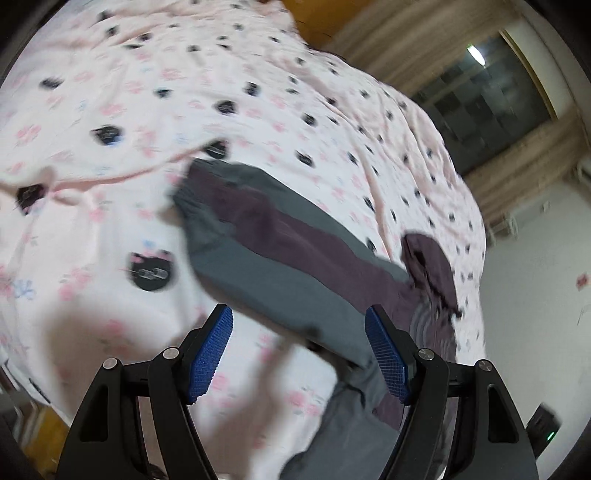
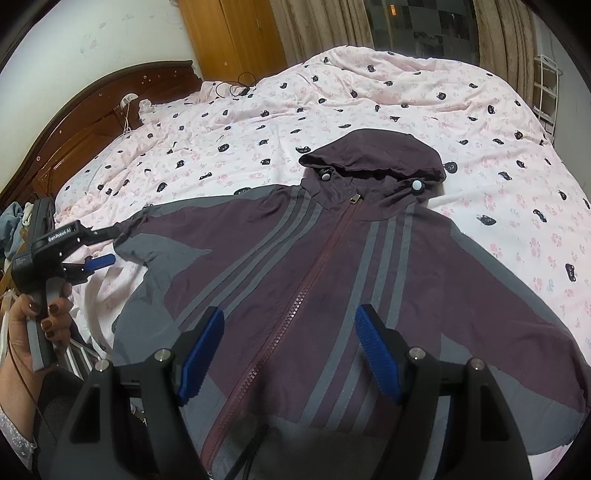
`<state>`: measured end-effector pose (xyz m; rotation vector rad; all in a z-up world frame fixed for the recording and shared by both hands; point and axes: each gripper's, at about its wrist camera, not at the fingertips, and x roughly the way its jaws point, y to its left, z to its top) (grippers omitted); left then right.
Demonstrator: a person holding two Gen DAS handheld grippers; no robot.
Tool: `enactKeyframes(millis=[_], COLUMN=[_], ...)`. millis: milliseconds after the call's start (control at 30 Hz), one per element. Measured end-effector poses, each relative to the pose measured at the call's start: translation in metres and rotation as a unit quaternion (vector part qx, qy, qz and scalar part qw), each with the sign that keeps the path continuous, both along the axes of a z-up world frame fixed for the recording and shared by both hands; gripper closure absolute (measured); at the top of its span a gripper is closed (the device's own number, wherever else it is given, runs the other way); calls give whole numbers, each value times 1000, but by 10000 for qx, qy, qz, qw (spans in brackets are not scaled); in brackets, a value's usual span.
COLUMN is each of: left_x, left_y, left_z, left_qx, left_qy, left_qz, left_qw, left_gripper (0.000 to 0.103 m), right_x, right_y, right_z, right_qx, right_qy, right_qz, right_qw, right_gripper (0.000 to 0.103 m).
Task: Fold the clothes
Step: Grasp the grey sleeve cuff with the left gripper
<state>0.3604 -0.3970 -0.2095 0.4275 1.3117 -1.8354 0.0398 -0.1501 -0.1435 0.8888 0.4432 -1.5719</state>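
Observation:
A maroon and grey hooded jacket [image 2: 332, 266] lies spread flat, front up and zipped, on the bed. Its hood [image 2: 373, 155] points to the far side. My right gripper [image 2: 290, 325] is open and empty, hovering above the jacket's lower front. My left gripper [image 2: 107, 245] is open, held by a hand at the left, with its fingertips at the cuff of the jacket's left sleeve [image 2: 166, 236]. In the blurred left wrist view the left gripper [image 1: 299, 321] is open over that sleeve [image 1: 280, 243].
The bed is covered by a pink sheet [image 2: 258, 122] printed with black cat faces. A wooden headboard [image 2: 74, 129] stands at the left, a wardrobe [image 2: 236, 33] and curtains behind. A white rack [image 2: 546, 92] stands at the far right.

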Motion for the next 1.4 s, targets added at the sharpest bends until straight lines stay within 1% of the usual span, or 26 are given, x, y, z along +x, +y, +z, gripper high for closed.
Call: enactKeyframes(millis=[67,200,300,500,633,733,933,967,1000,1033,1100,1200,1267,1333,1400], left_x=[17,42,48,41,35,33,27,26,26,24,23,23,25,26,26], left_y=[-6,-19,-29,-49,-59,-66,-75,-76,-78,-79,-80,-79,-77,-77,-77], left_z=[-2,-8,-13,-18,-23,-28,-32,-34,-36,-37,-39,-38,-38,-37,-36], left_qx=[59,159,227,274,332,396,313,336,364,396,416,410,398,393,372], left_qy=[153,342,364,394,304,340,313,353,382,383,341,317,427,466,336], left_qz=[282,692,842,794,771,753,700,688,670,650,653,699,791,839,815], left_qw=[9995,9969,9955,9957,9960,9958,9966,9964,9964,9964,9964,9962,9952,9946,9954], left_gripper=[33,33,33,33,33,33,35,41,49,53,64,70,71,77,89], right_x=[2,7,11,17,20,24,31,32,32,31,30,26,24,23,22], right_y=[0,1,1,1,0,0,-1,-1,-1,-1,-1,0,0,1,1], right_z=[0,2,4,4,2,1,-5,-6,-7,-8,-9,-10,-10,-11,-13], right_qx=[14,29,48,99,143,175,275,288,301,311,326,324,330,339,355], right_qy=[10,76,147,184,223,234,305,309,311,300,271,223,188,154,132], right_qz=[12,57,99,141,180,217,340,345,349,341,320,275,247,228,218], right_qw=[10000,10000,9998,9997,9995,9993,9986,9985,9985,9985,9986,9988,9990,9990,9990], right_gripper=[28,28,28,28,28,28,28,28,28,28,28,28,28,28,28])
